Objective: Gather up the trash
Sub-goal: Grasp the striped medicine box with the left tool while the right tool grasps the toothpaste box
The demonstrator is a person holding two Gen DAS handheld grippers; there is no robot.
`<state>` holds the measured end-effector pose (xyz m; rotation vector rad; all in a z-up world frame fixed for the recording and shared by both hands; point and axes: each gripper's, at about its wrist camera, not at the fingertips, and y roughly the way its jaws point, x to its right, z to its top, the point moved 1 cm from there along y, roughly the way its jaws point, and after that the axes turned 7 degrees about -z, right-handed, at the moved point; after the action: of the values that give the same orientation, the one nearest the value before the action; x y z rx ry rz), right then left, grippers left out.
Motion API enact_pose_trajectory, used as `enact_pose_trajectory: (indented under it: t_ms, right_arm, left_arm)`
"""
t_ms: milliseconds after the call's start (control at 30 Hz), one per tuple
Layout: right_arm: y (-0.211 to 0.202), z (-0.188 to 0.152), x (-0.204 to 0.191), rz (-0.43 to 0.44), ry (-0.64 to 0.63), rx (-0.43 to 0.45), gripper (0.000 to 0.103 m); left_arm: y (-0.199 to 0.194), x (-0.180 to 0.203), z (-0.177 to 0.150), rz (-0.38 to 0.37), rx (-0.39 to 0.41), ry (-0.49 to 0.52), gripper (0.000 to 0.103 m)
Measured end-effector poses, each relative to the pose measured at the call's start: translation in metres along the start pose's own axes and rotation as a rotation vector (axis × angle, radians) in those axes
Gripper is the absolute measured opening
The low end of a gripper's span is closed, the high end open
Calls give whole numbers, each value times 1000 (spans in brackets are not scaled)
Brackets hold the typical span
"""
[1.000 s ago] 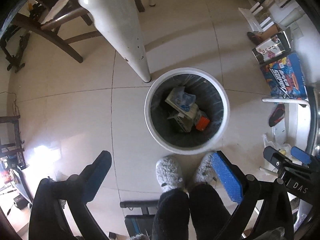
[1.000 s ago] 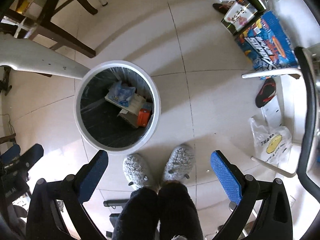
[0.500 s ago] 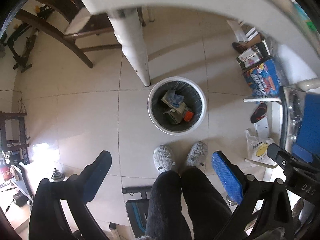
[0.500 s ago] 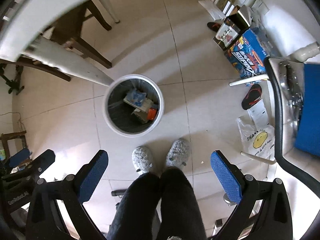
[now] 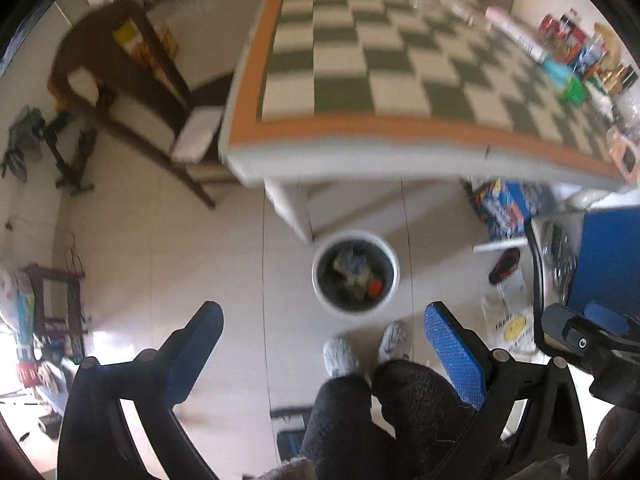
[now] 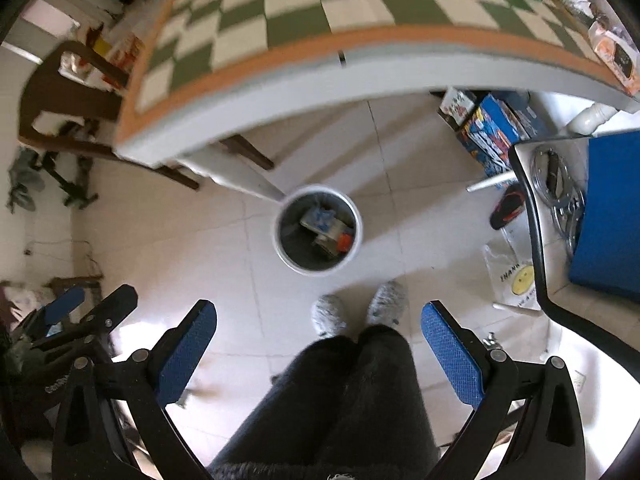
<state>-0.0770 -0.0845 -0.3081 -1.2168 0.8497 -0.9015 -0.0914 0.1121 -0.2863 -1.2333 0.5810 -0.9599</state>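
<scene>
Both tongs are empty with jaws wide apart: left tongs [image 5: 322,344], right tongs [image 6: 318,340]. They are held high above the floor, aimed down at the person's two grey slippers [image 6: 330,316]. One white bin [image 6: 318,230] stands on the tiled floor just beside the counter leg, well below both tongs, with several pieces of trash [image 6: 326,228] already in it; they look like cartons and wrappers, but the exact count is unclear.

Step, as I judge it: between drops, going for the next piece. The checkered counter [image 5: 360,80] is bare near its front edge. Clutter sits at its far right edge [image 5: 568,64], blurred, too smeared to count. Next move calls for reaching over the counter, picking one trash item there and clamping on it, then carrying it down to the bin.
</scene>
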Motion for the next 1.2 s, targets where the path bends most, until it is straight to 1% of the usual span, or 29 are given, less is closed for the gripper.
enact_pose_trajectory:
  t_ms: [100, 167, 267, 367, 400, 467, 500, 567, 600, 633, 667, 700, 733, 767, 800, 867, 900, 933, 967, 1100, 1200]
  right_arm:
    - [-27, 23, 6, 12, 37, 49, 103]
    - [-50, 48, 19, 17, 74, 89, 103]
    - [-74, 85, 44, 9, 122, 143, 103]
    - [-88, 135, 82, 0, 186, 178, 103]
    - [-88, 151, 94, -6, 200, 182, 103]
    - [-85, 196, 121, -17, 223, 190, 103]
    - [-82, 225, 137, -20, 231, 190, 103]
    - [-73, 268, 160, -23, 234, 185, 103]
    - [-67, 303, 176, -26, 236, 182, 103]
    - [-62, 327, 186, -29, 236, 177, 103]
    - [-56, 352, 195, -30, 237, 173, 103]
    - [-50, 386, 208, -33, 234, 173, 103]
    - [-43, 408, 215, -41, 234, 168, 103]
    - [-35, 437, 225, -48, 235, 155, 102]
    - [-26, 467, 233, -44, 231, 143, 101]
    - [-9, 514, 241, -50, 197, 119, 91]
    - [2, 541, 244, -66, 170, 105, 87]
    - [11, 557, 244, -76, 148, 96, 81]
    - [25, 581, 243, -92, 114, 77, 79]
    - [79, 648, 236, -143, -4, 6, 79]
    - [118, 674, 229, -167, -72, -61, 79]
  left_arm:
    - [-15, 11, 38, 3, 61, 10, 103]
    - [-22, 23, 68, -5, 108, 19, 103]
    - [-24, 42, 107, -12, 140, 37, 103]
    - [-14, 69, 154, -12, 144, 59, 103]
    - [-6, 81, 176, -6, 138, 64, 103]
    - [4, 99, 208, -9, 124, 69, 103]
    - [11, 112, 232, -12, 117, 69, 103]
    - [22, 132, 268, -14, 96, 59, 103]
    - [32, 146, 292, -30, 75, 50, 103]
    - [40, 155, 309, -35, 61, 44, 103]
    - [54, 169, 336, -34, 35, 37, 103]
    - [61, 176, 349, -34, 16, 31, 103]
    - [72, 186, 369, -33, -9, 21, 103]
    - [83, 194, 386, -35, -27, 14, 103]
    - [97, 205, 408, -38, -50, 5, 103]
    - [118, 217, 437, -40, -78, -16, 103]
    - [134, 224, 454, -41, -97, -29, 103]
    - [145, 228, 466, -41, -112, -39, 102]
    - [157, 231, 478, -40, -130, -46, 102]
    - [206, 238, 519, -42, -198, -95, 102]
    - [235, 241, 540, -56, -238, -130, 102]
